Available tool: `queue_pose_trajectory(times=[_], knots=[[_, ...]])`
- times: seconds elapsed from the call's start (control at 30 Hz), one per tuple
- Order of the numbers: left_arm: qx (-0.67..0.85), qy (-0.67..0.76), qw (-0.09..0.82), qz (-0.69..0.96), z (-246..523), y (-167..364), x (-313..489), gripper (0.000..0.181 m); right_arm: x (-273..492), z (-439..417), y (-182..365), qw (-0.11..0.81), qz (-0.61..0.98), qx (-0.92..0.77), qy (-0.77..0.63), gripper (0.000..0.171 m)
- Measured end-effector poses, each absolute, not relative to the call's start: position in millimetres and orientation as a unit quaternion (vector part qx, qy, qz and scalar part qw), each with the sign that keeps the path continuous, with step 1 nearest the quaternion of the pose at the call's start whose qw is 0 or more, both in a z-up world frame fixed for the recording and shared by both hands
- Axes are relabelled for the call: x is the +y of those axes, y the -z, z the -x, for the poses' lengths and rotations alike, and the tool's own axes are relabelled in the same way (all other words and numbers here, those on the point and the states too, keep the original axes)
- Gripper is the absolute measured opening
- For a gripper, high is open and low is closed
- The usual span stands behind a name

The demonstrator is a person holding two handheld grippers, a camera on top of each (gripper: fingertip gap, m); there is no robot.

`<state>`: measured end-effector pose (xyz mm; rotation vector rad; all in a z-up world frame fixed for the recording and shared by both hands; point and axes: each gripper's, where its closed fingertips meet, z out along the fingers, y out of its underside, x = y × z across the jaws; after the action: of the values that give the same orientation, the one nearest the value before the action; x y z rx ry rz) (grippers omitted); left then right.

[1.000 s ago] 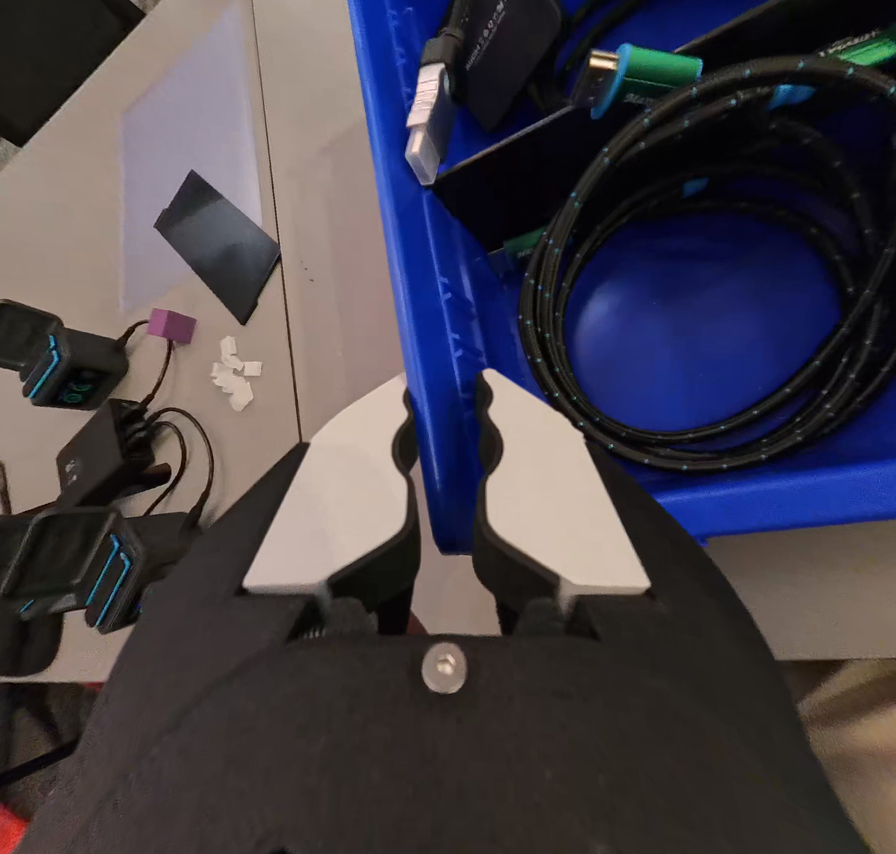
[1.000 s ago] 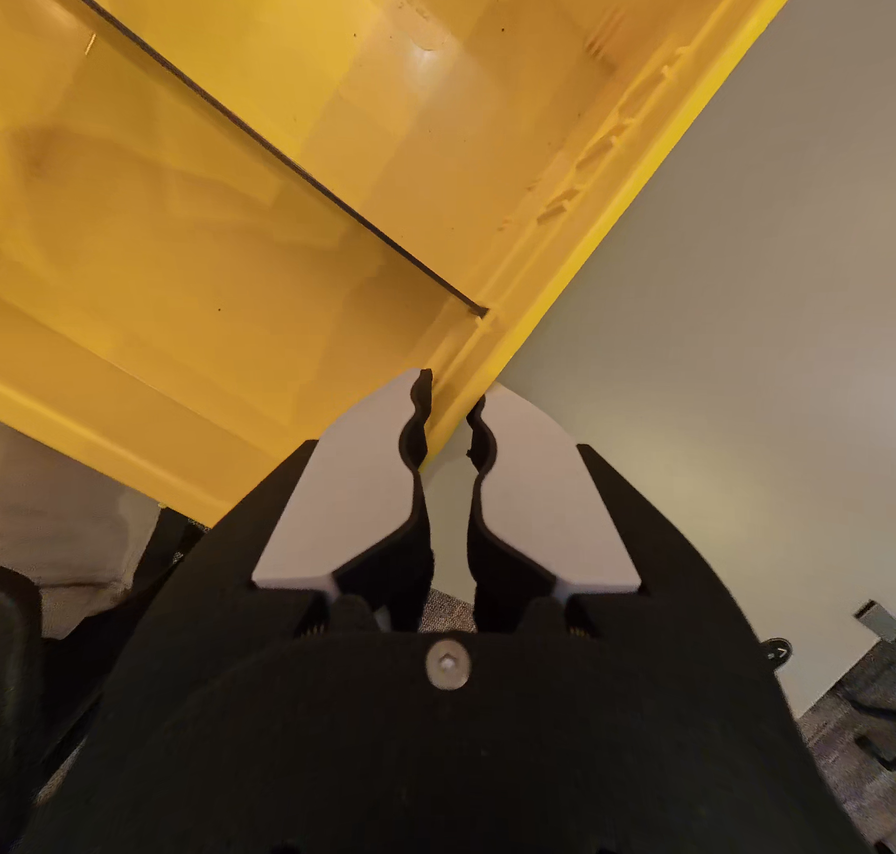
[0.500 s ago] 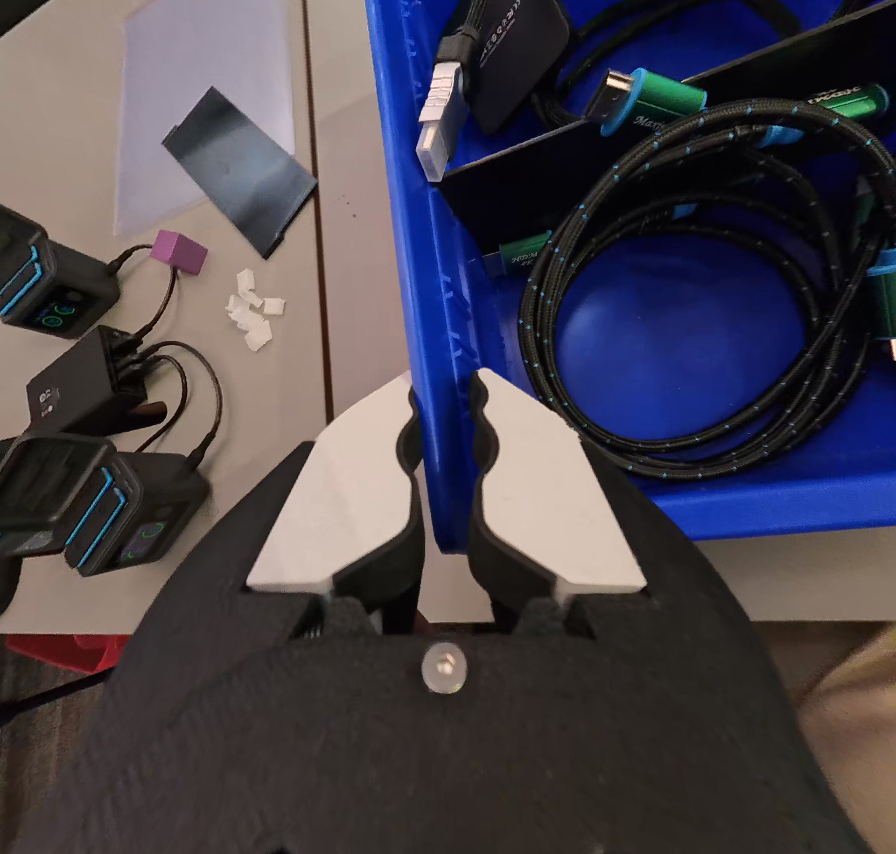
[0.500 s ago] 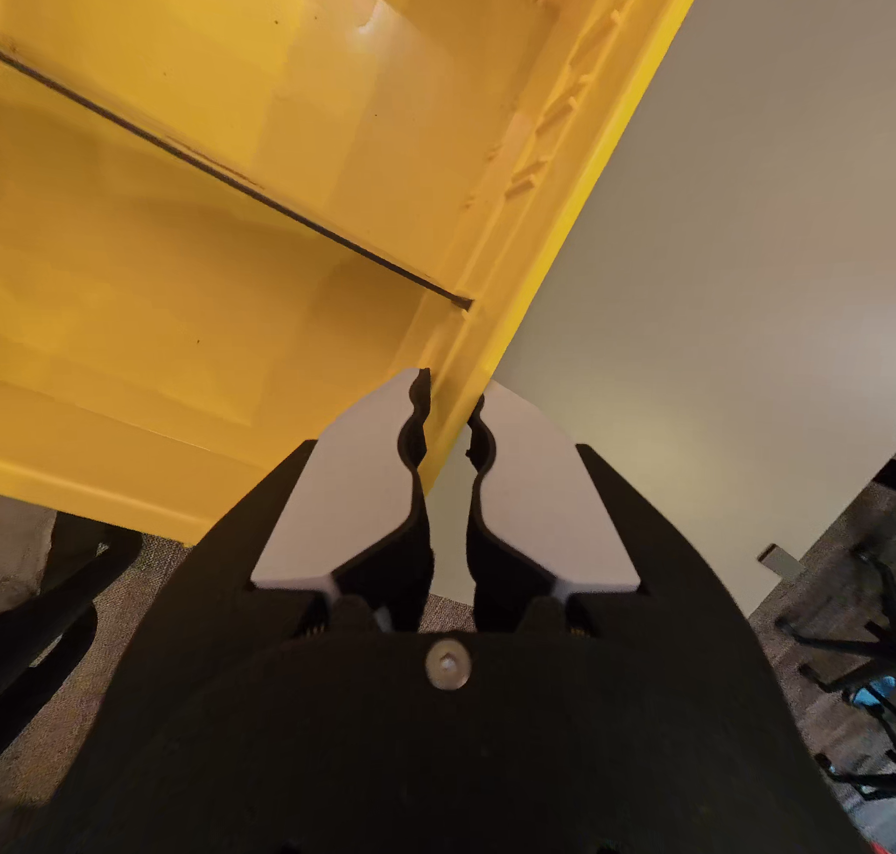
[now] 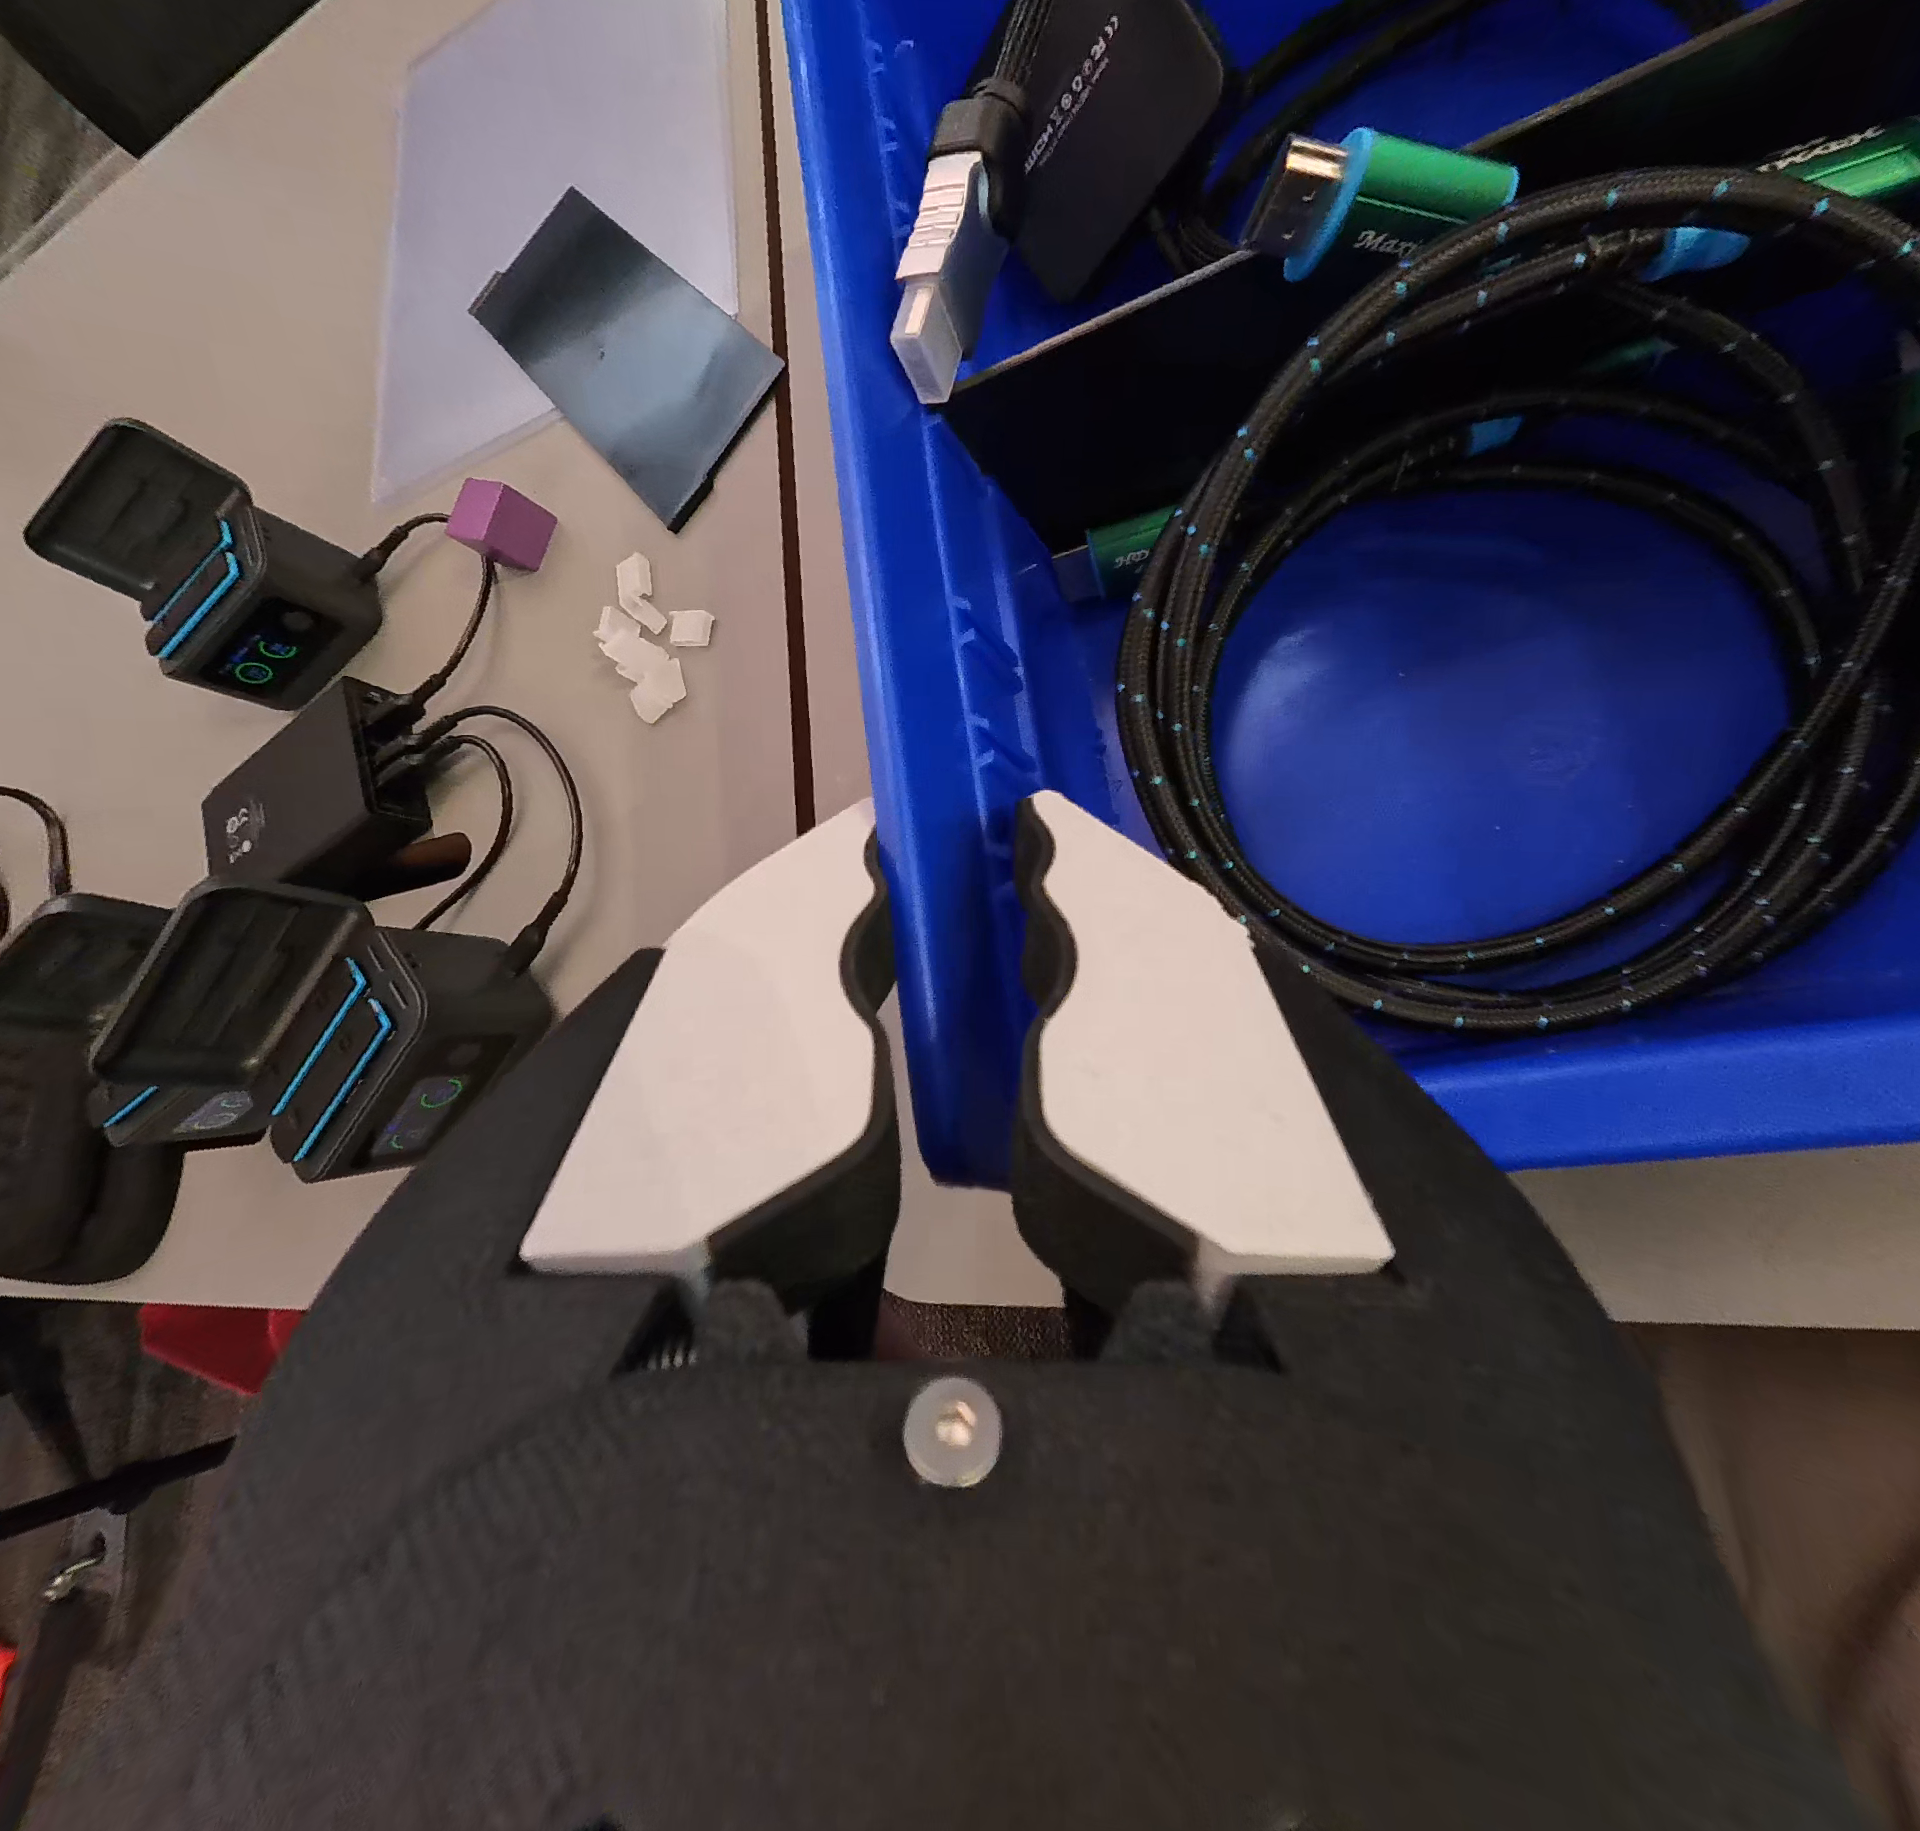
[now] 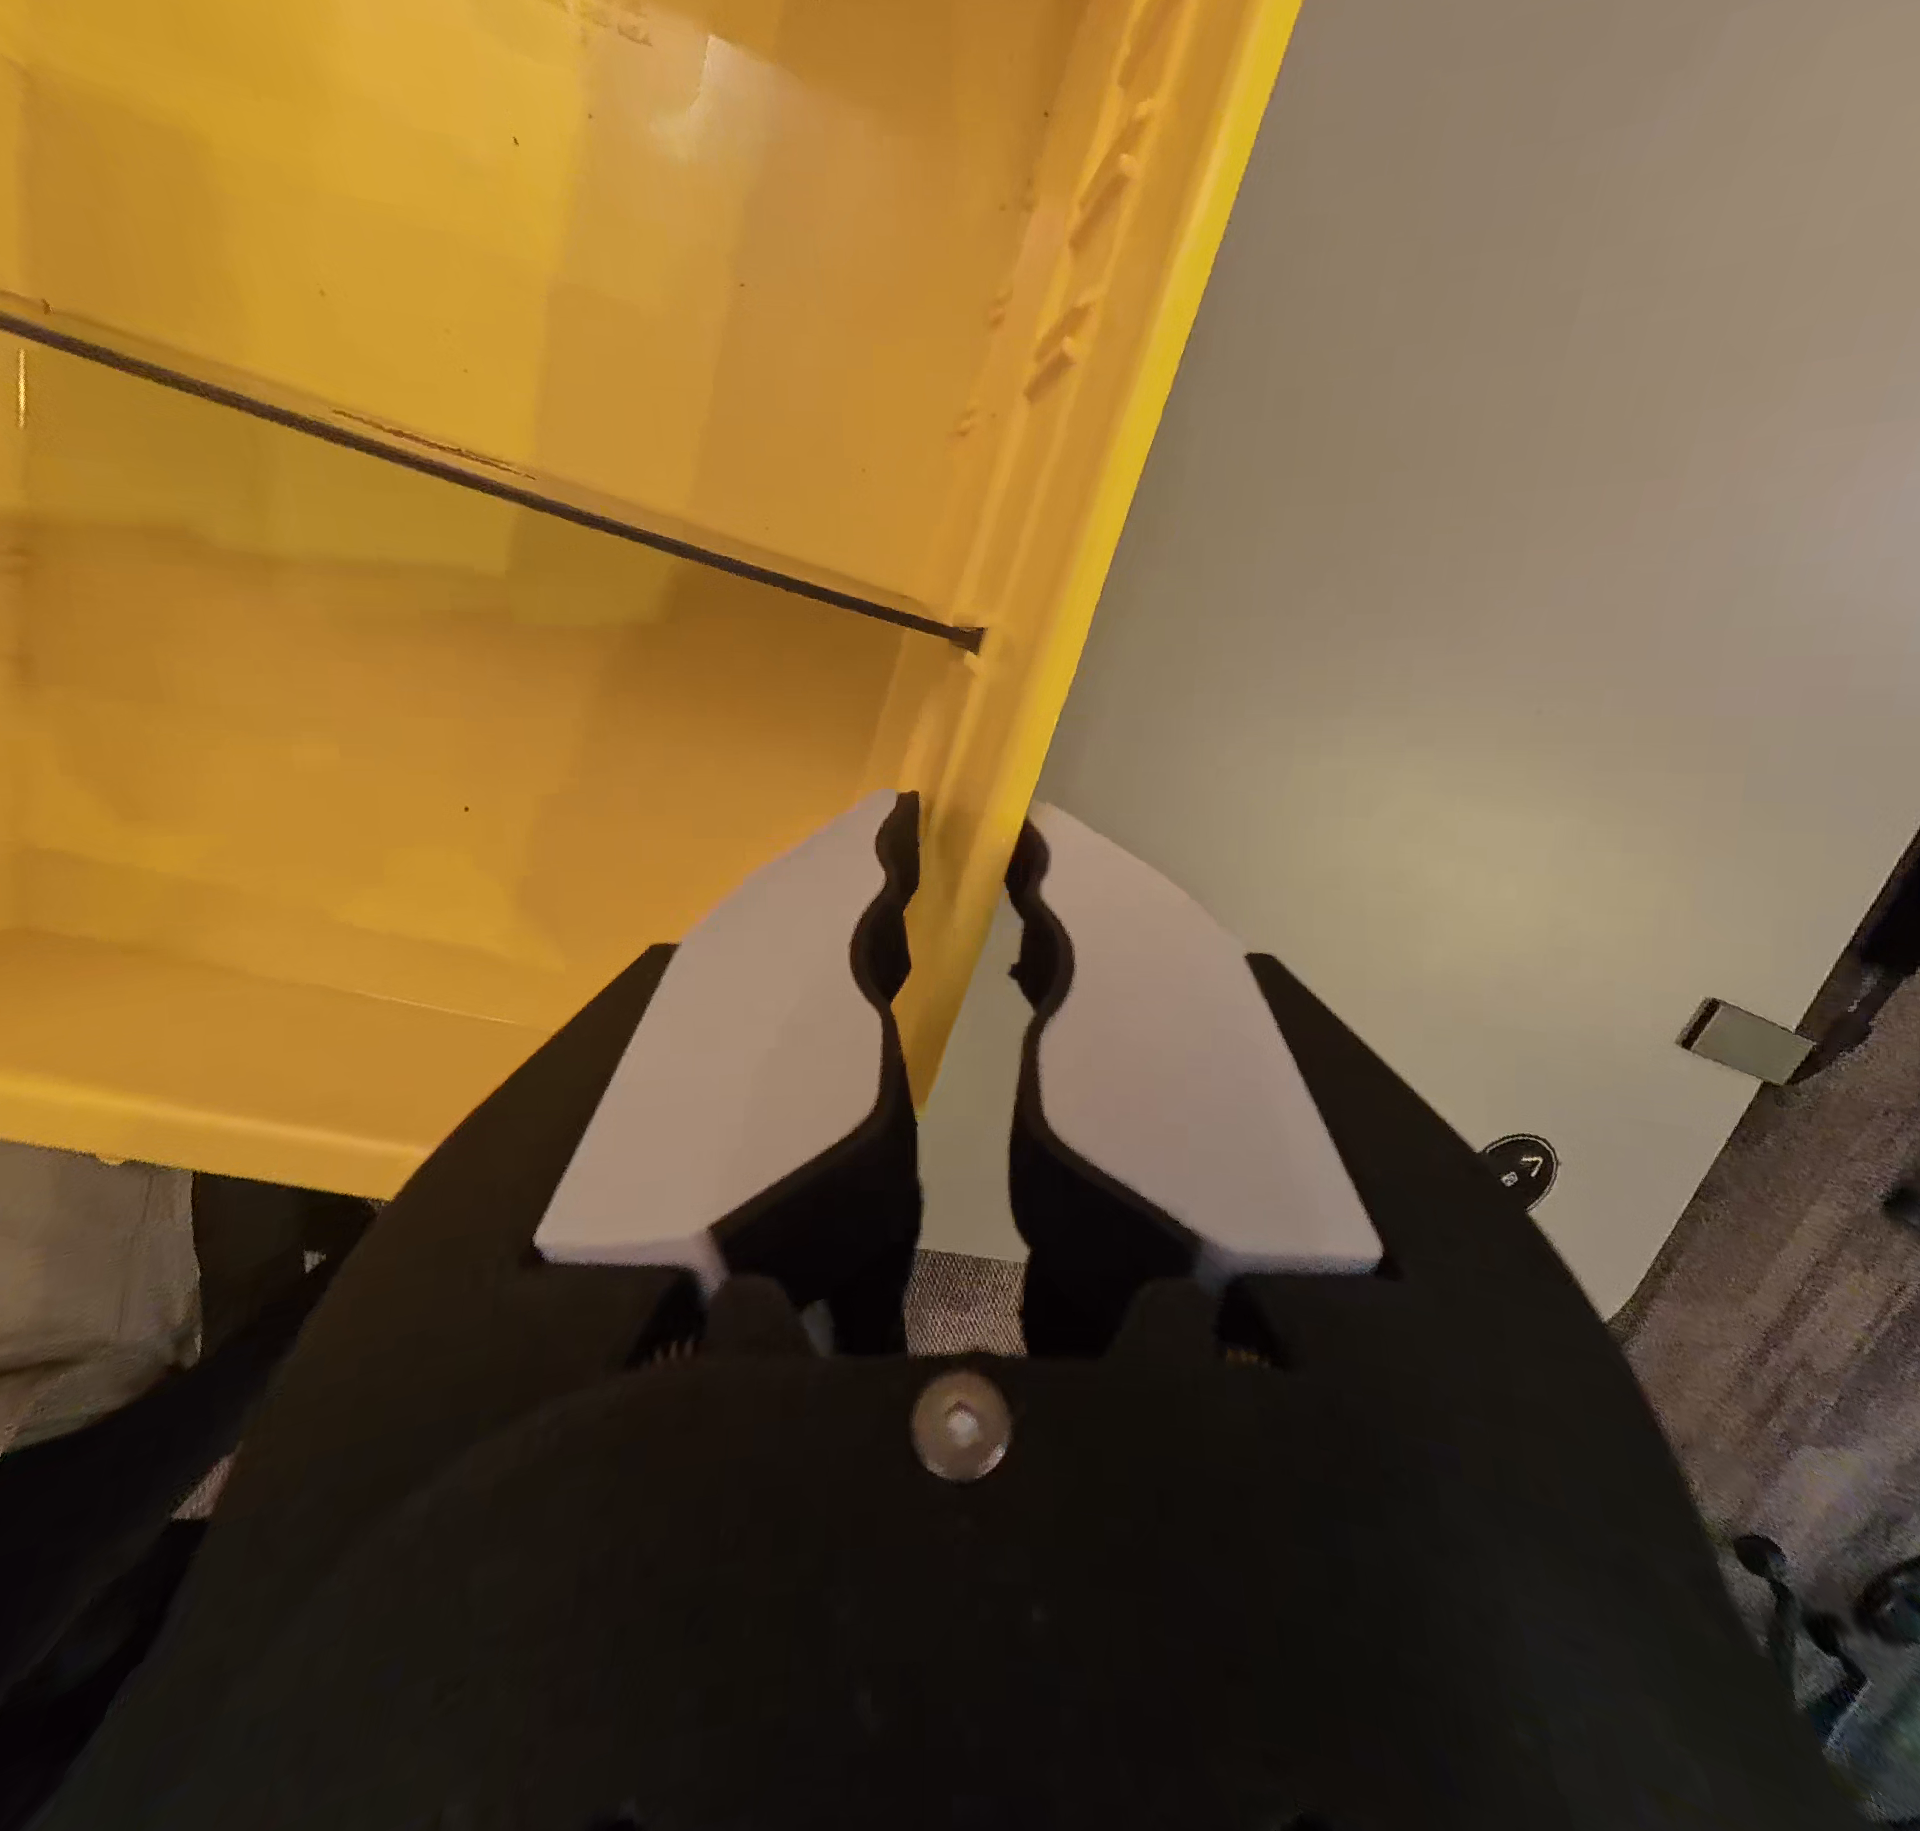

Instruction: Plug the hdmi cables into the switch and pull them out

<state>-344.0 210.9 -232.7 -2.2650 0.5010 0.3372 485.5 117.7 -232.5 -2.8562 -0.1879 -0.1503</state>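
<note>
- The left gripper (image 5: 951,825), two white fingers with black wavy pads on a black body, is closed down on the side wall of the blue plastic bin (image 5: 940,846), one finger outside the wall and one inside, near the bin's front corner.
- Just inside that wall, in the near compartment, lies a coil of black braided HDMI cables with teal flecks (image 5: 1507,721), resting on the blue floor.
- A black divider panel (image 5: 1101,410) crosses the bin behind the coil; a green HDMI plug (image 5: 1127,555) lies at its foot.
- Beyond the divider sits the flat black rectangular switch box (image 5: 1112,108), leaning near the bin's left wall, with a short black lead ending in a silver plug (image 5: 935,275) that hangs over the divider.
- A green-bodied HDMI plug with a blue collar (image 5: 1392,192) lies free beside the switch, not plugged in.
- Left of the bin, on the pale grey table (image 5: 208,347), are a dark card (image 5: 623,358), a purple cube (image 5: 501,524), small white clips (image 5: 644,649), and black charger cases with blue trim (image 5: 208,576).
- The right gripper (image 6: 961,825), same build, is clamped on the side wall of the yellow plastic bin (image 6: 1091,431), one finger inside and one outside.
- A thin dark divider edge (image 6: 499,472) crosses the yellow bin.
</note>
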Motion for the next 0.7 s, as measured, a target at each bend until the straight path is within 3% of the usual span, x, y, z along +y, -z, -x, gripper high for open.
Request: queue_pose_trajectory(times=[0.1,0.33,0.53,0.7], knots=[[0.190,-0.125,0.396,0.890,345.1,229.0,210.1,0.026,117.4,-485.6,225.7,0.157,0.984,-0.052,0.067,0.041],[0.177,-0.116,0.480,0.851,321.7,172.2,208.2,0.057,132.8,-426.2,151.5,0.320,0.940,-0.100,0.070,0.056],[0.279,-0.031,0.564,0.777,189.8,123.2,192.9,0.056,140.3,-266.7,109.8,0.406,0.882,-0.234,-0.037,0.071],[0.368,0.062,0.563,0.737,68.7,127.6,162.8,0.057,138.7,-147.5,130.7,0.384,0.858,-0.331,-0.086,0.084]])
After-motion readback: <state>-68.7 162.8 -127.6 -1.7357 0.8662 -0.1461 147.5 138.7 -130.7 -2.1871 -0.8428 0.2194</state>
